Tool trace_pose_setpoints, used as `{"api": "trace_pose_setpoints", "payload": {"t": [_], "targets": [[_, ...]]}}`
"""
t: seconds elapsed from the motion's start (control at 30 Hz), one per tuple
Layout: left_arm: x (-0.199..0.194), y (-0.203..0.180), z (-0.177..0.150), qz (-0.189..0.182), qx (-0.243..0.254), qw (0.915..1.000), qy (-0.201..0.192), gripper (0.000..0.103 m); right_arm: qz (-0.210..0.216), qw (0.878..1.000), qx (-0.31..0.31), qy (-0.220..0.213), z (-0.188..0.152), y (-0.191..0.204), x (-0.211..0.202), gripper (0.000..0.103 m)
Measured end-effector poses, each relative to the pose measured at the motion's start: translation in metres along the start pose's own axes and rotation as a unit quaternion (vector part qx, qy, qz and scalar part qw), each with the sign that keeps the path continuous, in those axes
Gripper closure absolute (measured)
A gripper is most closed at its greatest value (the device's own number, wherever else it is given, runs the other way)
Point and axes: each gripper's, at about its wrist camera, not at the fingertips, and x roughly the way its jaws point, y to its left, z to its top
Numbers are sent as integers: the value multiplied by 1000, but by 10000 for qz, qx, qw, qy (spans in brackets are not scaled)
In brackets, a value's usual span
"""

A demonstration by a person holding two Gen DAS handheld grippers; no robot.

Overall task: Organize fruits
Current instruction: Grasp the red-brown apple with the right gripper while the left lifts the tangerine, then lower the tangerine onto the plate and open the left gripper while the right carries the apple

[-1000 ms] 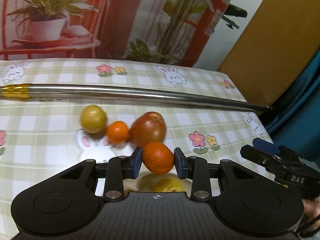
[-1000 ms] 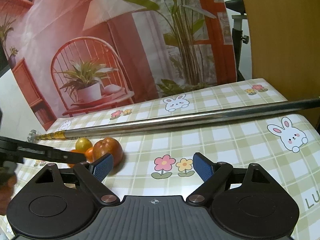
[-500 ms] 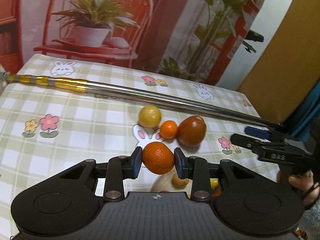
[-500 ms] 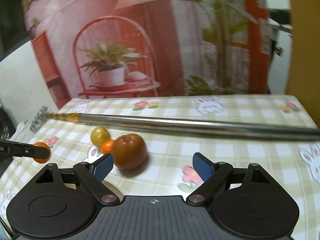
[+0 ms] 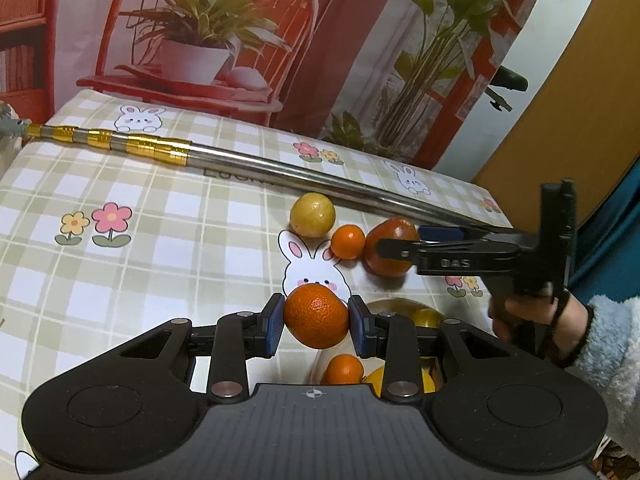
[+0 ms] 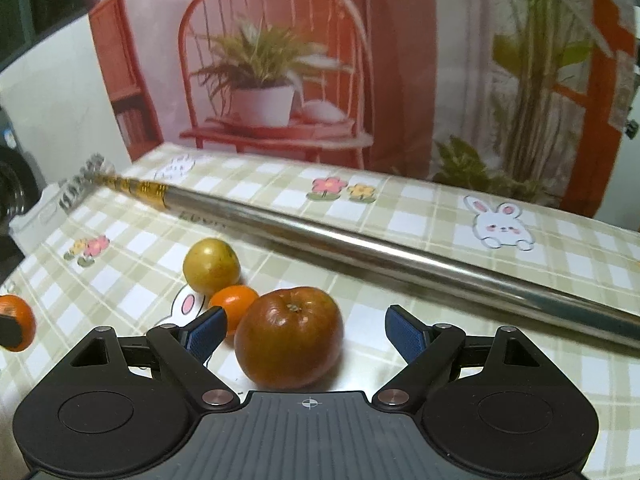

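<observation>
My left gripper is shut on an orange and holds it above the table, over the edge of a bowl that holds a small orange and yellow fruit. My right gripper is open, its jaws on either side of a dark red apple on the table; it also shows in the left wrist view. Next to the apple lie a small tangerine and a yellow-green fruit. The held orange shows at the left edge of the right wrist view.
A long steel pole with a gold-banded end lies across the checked tablecloth behind the fruit. A printed backdrop of a chair and plants stands at the table's far edge. A wooden panel is at the right.
The right gripper has moved in toward the apple, which now sits between its open jaws. The left gripper, still holding the orange, has drawn back and turned a little left.
</observation>
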Motion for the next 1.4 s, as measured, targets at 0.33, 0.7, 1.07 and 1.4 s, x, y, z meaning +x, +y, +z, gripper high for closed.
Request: {"api": "trace_pose_setpoints", "payload": {"t": [0.33,0.7,1.07,1.4], "targets": [[12,-4,-6,-132,32,9998,158,67,95,9995,-32,313,-4,7,23,39],[32,-22,-7,-233,421,9982,352,67,216,9994,24,-254,-16,9,-28,40],[63,-39,-7,-240,673,9948,720,67,272,9972,269,-637,-48,21,-81,40],[75,-44,-10,-135,734,9932,893,67,360,9950,428,-829,-66,29,-106,40]]}}
